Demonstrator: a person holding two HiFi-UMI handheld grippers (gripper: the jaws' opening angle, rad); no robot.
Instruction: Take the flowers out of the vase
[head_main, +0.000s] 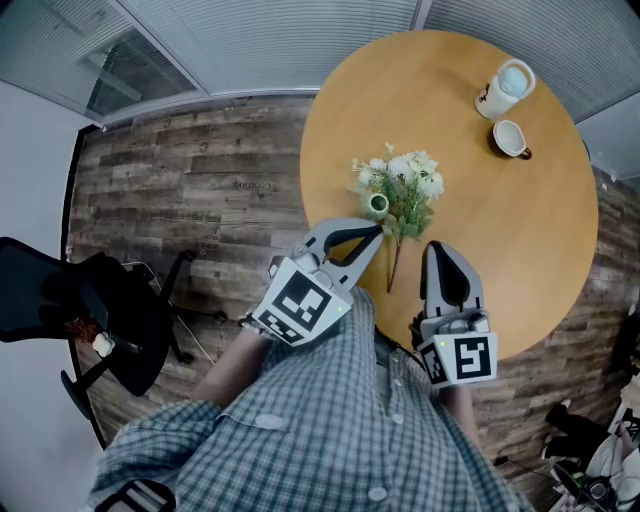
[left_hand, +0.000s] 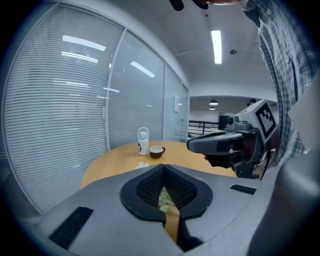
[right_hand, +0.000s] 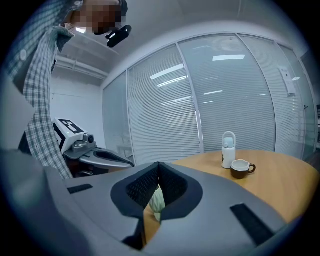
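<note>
Left gripper (head_main: 372, 234): you are holding it clenched and empty, its tip just short of the vase (head_main: 378, 204).
Right gripper (head_main: 436, 252): you are holding it clenched on nothing, likely just waiting.
Flowers (head_main: 405, 180): lying just ahead, between both tips, seemingly beside the vase and not in it.

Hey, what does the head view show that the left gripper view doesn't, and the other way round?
Only the head view: the whole flower bunch with the small vase beside it, the black office chair and the plank floor.

Only the left gripper view: the ceiling light strip. Of the flowers it catches just a sliver past the shut left tongs.

Both: the round table, the white bottle, the cup, the right tongs and the left tongs themselves.
</note>
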